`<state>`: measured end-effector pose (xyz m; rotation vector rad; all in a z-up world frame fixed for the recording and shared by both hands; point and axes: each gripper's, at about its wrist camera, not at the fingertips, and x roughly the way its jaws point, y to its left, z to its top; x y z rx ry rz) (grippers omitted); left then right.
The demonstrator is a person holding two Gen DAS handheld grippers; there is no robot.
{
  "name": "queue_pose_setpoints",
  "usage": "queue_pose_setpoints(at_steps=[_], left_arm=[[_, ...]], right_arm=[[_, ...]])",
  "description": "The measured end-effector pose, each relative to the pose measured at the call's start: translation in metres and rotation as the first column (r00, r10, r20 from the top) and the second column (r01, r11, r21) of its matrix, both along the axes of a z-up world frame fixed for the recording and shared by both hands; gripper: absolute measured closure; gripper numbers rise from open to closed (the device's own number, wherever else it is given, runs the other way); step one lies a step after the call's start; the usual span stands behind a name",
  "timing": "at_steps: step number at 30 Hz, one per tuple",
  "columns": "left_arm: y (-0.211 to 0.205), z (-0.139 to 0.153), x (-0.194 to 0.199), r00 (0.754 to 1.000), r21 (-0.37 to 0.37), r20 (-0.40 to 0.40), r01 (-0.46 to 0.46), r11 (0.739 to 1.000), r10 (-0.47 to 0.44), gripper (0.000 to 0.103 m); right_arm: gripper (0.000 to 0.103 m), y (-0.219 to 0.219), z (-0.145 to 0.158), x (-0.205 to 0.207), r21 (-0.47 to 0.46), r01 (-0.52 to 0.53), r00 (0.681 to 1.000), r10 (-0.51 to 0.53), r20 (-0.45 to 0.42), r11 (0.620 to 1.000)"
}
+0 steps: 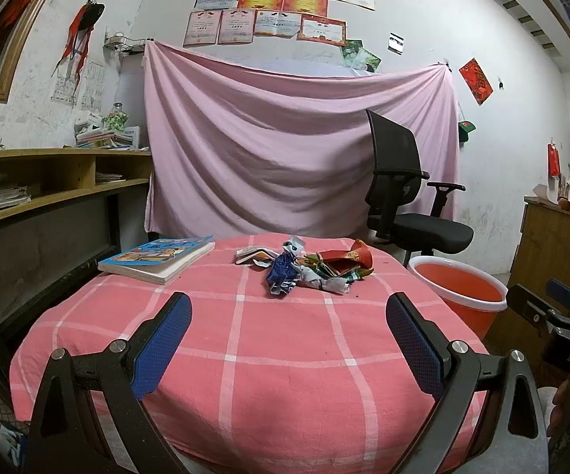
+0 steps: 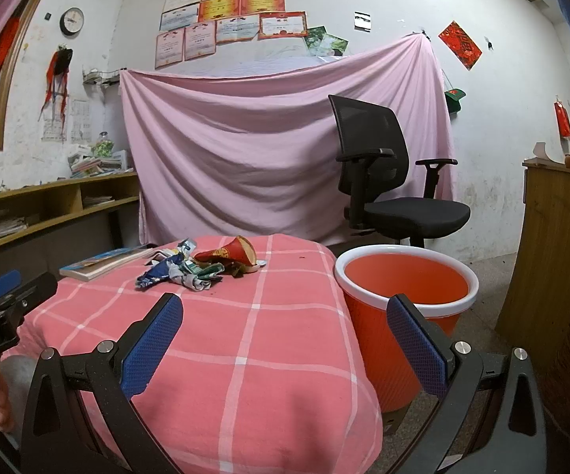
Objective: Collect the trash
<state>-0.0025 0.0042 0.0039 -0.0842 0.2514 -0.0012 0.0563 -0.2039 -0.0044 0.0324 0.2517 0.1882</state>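
A heap of crumpled wrappers and paper scraps [image 1: 308, 268] [image 2: 202, 264] lies at the far end of a table under a pink checked cloth [image 1: 245, 355] [image 2: 245, 335]. It holds a blue foil wrapper [image 1: 283, 272], a red paper piece [image 1: 348, 260] and grey crumpled paper [image 1: 324, 284]. An orange bin with a white rim [image 1: 462, 292] [image 2: 403, 288] stands on the floor to the table's right. My left gripper [image 1: 289, 316] hovers open over the near cloth, well short of the heap. My right gripper [image 2: 285, 320] is open too, at the table's right edge beside the bin.
A blue-covered book [image 1: 158, 258] [image 2: 103, 262] lies on the table's far left. A black office chair [image 1: 403, 201] [image 2: 387, 181] stands behind the bin, before a hanging pink sheet [image 1: 285, 146]. Wooden shelves [image 1: 48, 181] run along the left wall, a wooden cabinet [image 2: 553, 252] on the right.
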Motion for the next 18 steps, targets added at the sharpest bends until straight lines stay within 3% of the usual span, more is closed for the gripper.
queue_pose_setpoints(at_steps=[18], left_arm=[[-0.0044,0.0014,-0.0024,1.0,0.008,0.002,0.005,1.0,-0.005,0.007]], right_arm=[[0.0,0.0013,-0.001,0.0005,0.0,0.001,1.0,-0.001,-0.001,1.0]])
